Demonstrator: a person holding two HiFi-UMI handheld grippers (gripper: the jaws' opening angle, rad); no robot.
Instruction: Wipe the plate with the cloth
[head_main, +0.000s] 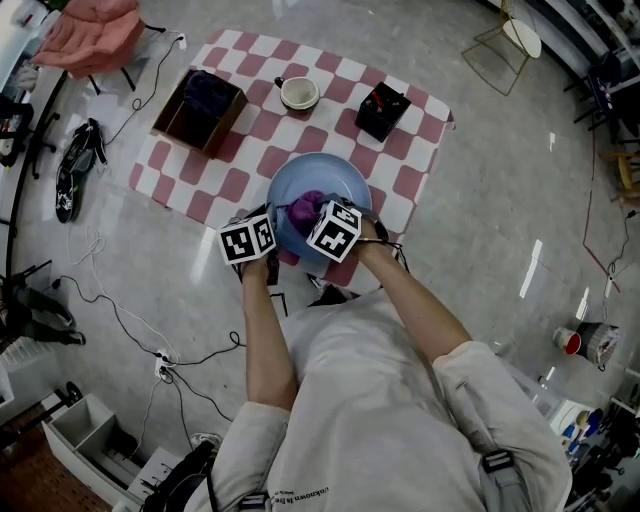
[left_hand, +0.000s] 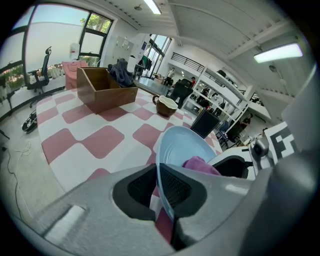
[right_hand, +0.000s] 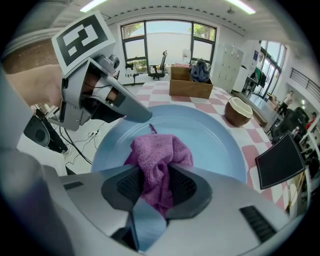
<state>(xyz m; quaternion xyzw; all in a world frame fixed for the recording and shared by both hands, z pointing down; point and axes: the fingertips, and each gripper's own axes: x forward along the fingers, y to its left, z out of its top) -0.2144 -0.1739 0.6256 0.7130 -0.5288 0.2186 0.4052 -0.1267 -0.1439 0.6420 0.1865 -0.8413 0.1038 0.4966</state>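
Left gripper clamps the blue plate at its rim. Right gripper pinches the purple cloth, apparently touching the plate's face.

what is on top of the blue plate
A bunched purple cloth, pinched by the right gripper, sits on the plate. The left gripper clamps its rim. The plate surface beneath the cloth is covered.

A crumpled purple cloth sits bunched on the pale blue plate.
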